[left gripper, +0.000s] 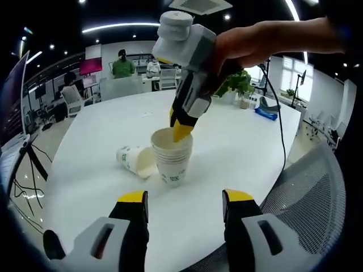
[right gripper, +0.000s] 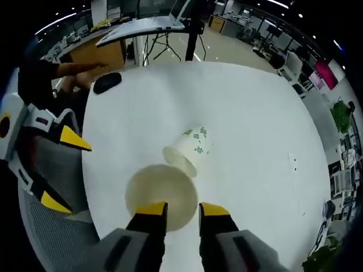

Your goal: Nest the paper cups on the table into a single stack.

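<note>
My left gripper (left gripper: 185, 205) sits low at the near edge of the white table (left gripper: 102, 141), its 2 yellow-tipped jaws spread wide with nothing between them. Just beyond them stands the stack of paper cups (left gripper: 172, 156), upright, several rims showing one inside another. Touching its left side lies 1 loose paper cup (left gripper: 135, 160) on its side, mouth turned toward me.

My right gripper (left gripper: 180, 129) comes down from above in the left gripper view, my hand (left gripper: 255, 45) wrapped around its body, its yellow tips at the far rim of the top cup in the stack. In the right gripper view I look almost straight down: the right gripper's jaws (right gripper: 182, 214) are drawn close together over the near edge of the stack's (right gripper: 161, 195) open mouth, and seem to pinch the rim, though I cannot tell for certain that they grip it. The loose cup (right gripper: 190, 150) lies just beyond the stack, green print on its wall. My left gripper (right gripper: 59, 170) shows at the left, open. A grey mesh chair (left gripper: 309, 187) stands at the near right of the table.
</note>
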